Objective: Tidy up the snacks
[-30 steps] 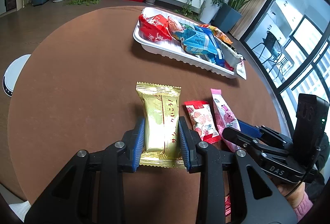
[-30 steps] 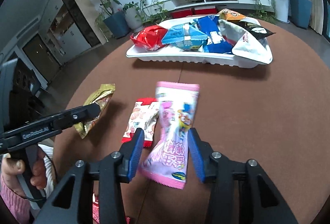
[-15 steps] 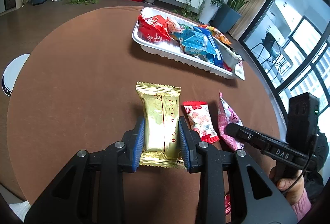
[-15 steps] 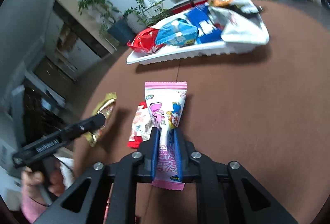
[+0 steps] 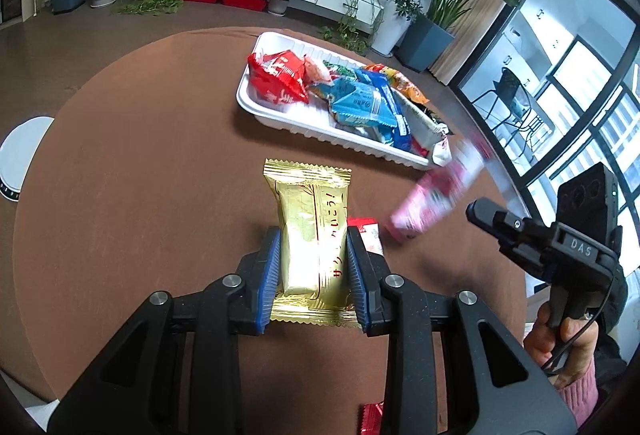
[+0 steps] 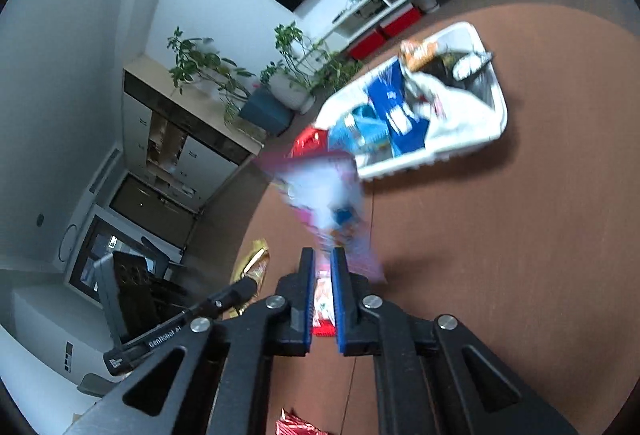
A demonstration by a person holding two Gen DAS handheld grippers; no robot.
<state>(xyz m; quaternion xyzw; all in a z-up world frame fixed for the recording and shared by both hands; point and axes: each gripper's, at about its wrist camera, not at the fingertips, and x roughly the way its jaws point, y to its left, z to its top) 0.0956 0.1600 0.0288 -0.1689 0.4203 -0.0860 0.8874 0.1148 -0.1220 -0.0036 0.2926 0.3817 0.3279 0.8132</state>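
Note:
My left gripper (image 5: 313, 235) is shut on a gold snack packet (image 5: 310, 231) and holds it above the round brown table (image 5: 140, 163). My right gripper (image 6: 323, 255) has its jaws close together. A blurred pink snack packet (image 6: 326, 203) is in the air ahead of its tips; I cannot tell whether the jaws still pinch its tail. In the left wrist view the pink packet (image 5: 440, 191) hangs tilted near the white tray (image 5: 280, 121), apart from the right gripper's tip (image 5: 480, 213). The tray holds several snack bags.
A small red-and-white packet (image 5: 368, 235) lies on the table beside the gold one and shows below the right jaws (image 6: 323, 305). Another red packet (image 6: 298, 427) lies at the near edge. A white round object (image 5: 20, 155) sits on the floor left of the table.
The right gripper has swung up and tilted, and the pink packet has risen off the table toward the tray. The left gripper has lifted the gold packet a little.

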